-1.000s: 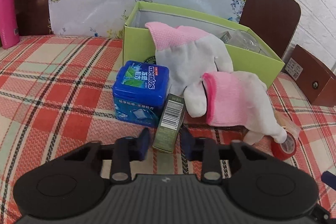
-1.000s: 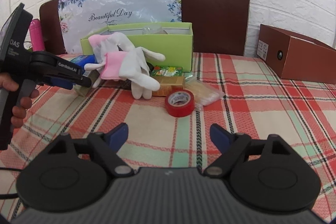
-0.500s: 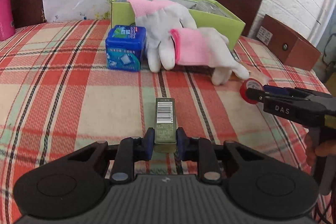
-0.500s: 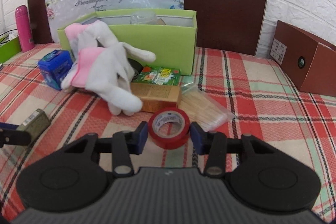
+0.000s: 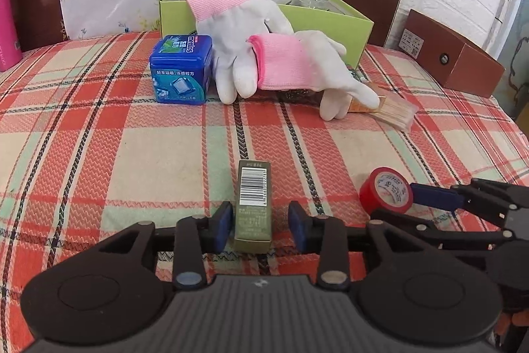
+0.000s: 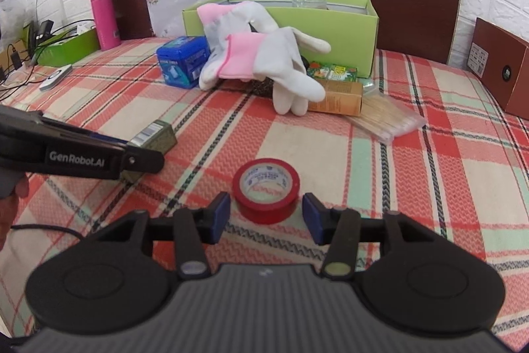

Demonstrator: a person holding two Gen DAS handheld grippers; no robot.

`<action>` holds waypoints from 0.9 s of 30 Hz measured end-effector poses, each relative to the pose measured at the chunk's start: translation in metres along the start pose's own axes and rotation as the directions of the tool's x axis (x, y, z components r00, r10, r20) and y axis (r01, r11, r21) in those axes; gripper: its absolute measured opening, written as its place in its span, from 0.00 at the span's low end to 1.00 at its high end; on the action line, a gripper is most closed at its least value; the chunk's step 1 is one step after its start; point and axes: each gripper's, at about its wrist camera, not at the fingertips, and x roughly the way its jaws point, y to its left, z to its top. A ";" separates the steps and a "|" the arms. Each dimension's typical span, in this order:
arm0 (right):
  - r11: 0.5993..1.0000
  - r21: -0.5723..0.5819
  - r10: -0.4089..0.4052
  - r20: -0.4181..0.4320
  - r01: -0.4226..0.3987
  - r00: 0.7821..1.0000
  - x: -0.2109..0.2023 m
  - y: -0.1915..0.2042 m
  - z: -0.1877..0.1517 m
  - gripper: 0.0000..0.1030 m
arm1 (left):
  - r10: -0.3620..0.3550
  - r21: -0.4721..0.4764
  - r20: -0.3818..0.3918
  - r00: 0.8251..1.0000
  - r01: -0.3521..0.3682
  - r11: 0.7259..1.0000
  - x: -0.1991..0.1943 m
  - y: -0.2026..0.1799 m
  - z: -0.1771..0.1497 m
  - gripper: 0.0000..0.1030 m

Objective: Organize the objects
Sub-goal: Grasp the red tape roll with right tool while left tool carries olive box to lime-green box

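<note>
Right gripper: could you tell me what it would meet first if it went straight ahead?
The red tape roll, lying on the checked cloth between its open fingers; depth is uncertain.

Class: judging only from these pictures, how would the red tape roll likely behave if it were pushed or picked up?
The tape roll lies flat on its side, so it probably slides rather than rolls. Tipped on edge, its round rim could roll away. It looks stiff and probably light.
</note>
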 end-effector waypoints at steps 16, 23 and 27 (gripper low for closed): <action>1.000 -0.003 -0.007 -0.007 0.007 1.000 0.008 0.001 0.006 0.44 | -0.032 -0.010 0.017 0.999 0.032 0.999 -0.004 0.008 0.011 0.23; 0.999 -0.005 0.042 0.125 -0.042 0.991 -0.018 -0.011 0.055 0.44 | -0.089 0.001 0.172 0.981 0.090 0.996 -0.034 0.011 0.069 0.23; 1.000 -0.019 0.021 0.222 -0.017 0.975 -0.023 -0.024 0.101 0.44 | -0.117 0.013 0.254 0.960 0.117 0.993 -0.040 0.008 0.116 0.23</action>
